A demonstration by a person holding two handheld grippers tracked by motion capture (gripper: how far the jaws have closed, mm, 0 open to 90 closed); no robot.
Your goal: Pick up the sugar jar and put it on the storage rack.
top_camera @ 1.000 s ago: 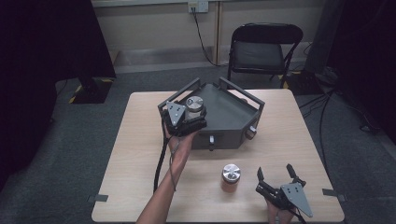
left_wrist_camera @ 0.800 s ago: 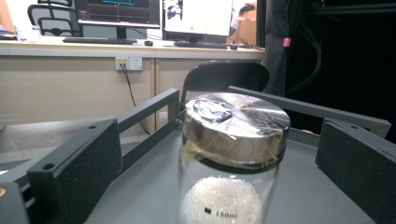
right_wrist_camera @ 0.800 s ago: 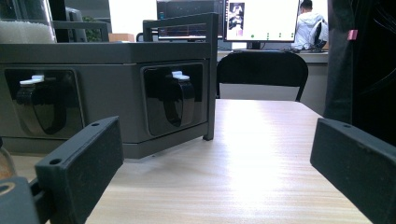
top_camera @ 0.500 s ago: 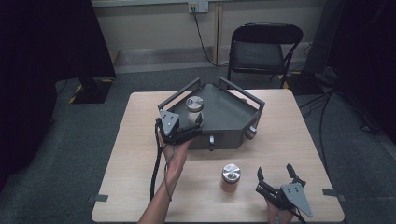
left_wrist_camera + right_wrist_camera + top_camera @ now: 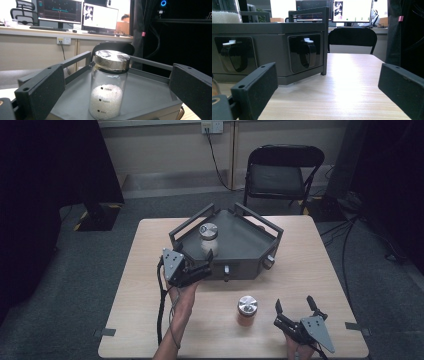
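Observation:
A glass jar [image 5: 208, 238] with a metal lid and white granules stands upright in the grey angular tray [image 5: 245, 245] at the table's middle. My left gripper [image 5: 204, 269] is open just off the tray's front left edge, a little short of the jar. In the left gripper view the jar [image 5: 109, 87] stands between and beyond the spread jaws, untouched. A second, shorter jar [image 5: 247, 310] with a metal lid and brownish contents stands on the table in front of the tray. My right gripper [image 5: 294, 303] rests open to its right, holding nothing.
The tray has raised rails [image 5: 192, 222] and dark knobs on its front wall [image 5: 308, 55]. A black folding chair [image 5: 280, 175] stands beyond the table. Cables trail from both grippers. Bare wood [image 5: 352, 82] lies ahead of the right gripper.
My left gripper has drawn back from the white-granule jar toward the tray's front left edge. The jar stays upright in the tray. The right gripper has not moved.

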